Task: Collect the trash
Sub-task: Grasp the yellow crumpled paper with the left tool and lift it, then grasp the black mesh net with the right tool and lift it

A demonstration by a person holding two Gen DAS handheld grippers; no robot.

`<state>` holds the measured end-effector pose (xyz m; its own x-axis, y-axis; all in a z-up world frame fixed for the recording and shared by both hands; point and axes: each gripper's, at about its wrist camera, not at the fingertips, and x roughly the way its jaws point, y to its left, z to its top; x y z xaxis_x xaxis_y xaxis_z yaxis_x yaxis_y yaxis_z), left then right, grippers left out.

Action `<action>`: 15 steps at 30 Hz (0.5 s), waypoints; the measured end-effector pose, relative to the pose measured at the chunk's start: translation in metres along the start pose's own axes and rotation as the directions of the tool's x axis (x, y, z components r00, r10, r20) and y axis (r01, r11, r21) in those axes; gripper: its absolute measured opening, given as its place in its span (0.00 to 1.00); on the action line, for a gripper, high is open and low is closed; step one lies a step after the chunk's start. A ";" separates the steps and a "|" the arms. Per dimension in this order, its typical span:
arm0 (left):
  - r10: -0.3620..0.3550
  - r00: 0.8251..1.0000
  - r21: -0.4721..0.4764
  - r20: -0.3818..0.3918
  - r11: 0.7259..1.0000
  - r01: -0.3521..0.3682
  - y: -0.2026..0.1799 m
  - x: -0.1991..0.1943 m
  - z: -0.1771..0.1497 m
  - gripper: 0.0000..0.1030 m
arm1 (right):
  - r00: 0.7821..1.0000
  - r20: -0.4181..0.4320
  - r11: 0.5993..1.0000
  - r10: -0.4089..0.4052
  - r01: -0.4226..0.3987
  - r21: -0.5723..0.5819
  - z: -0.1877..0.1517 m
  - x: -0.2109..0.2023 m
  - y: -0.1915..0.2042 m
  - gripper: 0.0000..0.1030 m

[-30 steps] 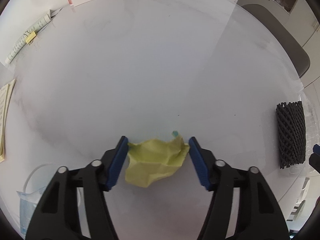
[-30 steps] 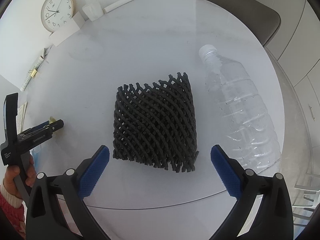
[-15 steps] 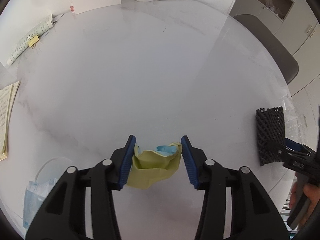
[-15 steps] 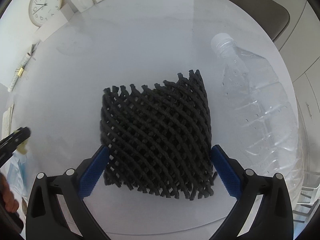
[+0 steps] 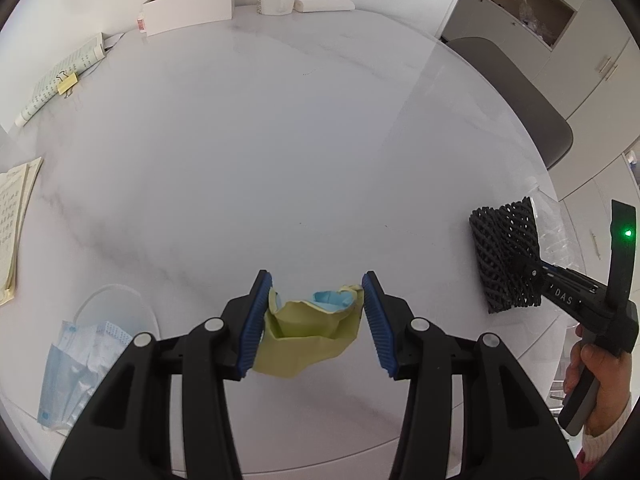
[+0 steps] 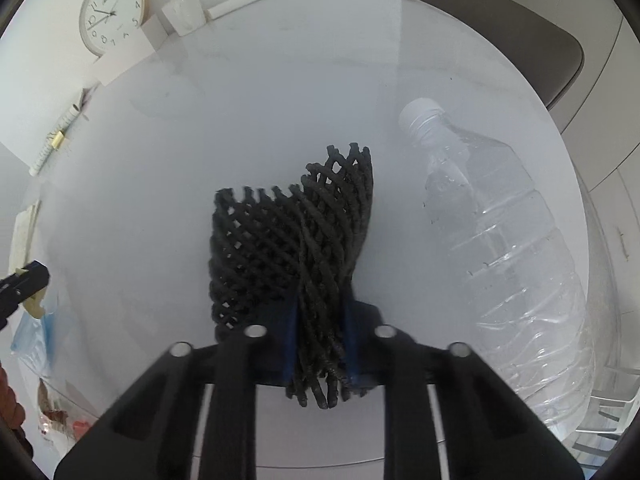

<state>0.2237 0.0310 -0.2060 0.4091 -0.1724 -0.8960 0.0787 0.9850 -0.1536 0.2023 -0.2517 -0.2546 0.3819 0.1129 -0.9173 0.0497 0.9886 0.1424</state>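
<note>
The black foam net [image 6: 296,248] hides the tongs' pads; bottle [image 6: 508,248] base cropped.

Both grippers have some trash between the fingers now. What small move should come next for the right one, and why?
Probably a short lift of the right gripper. Its jaws are closing and the blue pads already squeeze the near edge of the black foam net into a bunch, while its far part seems to rest on the table. The plastic bottle lies close beside it, so straight up seems safest.
</note>
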 end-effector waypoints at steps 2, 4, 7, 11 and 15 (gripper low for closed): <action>-0.003 1.000 0.008 0.001 1.000 0.003 -0.004 -0.003 -0.003 0.45 | 1.000 0.014 1.000 0.012 -0.012 0.000 -0.001 -0.006 -0.001 0.14; -0.008 1.000 0.016 0.004 1.000 0.008 -0.006 -0.006 -0.005 0.45 | 0.999 0.029 1.000 0.021 -0.021 -0.004 -0.006 -0.016 -0.003 0.14; -0.019 1.000 0.031 0.012 0.999 0.019 -0.012 -0.014 -0.009 0.45 | 0.998 0.056 0.999 0.035 -0.034 -0.012 -0.013 -0.033 -0.002 0.14; -0.036 0.999 0.062 0.030 0.998 0.034 -0.021 -0.028 -0.013 0.45 | 0.993 0.105 0.998 0.051 -0.048 -0.038 -0.023 -0.065 0.004 0.14; -0.059 0.997 0.108 0.056 0.993 0.052 -0.038 -0.049 -0.025 0.45 | 0.987 0.149 0.997 0.064 -0.057 -0.053 -0.050 -0.104 0.003 0.14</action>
<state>0.1782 0.0021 -0.1669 0.4543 -0.2299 -0.8607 0.1977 0.9680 -0.1543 0.1170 -0.2559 -0.1776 0.5179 0.1598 -0.8404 -0.0213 0.9845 0.1741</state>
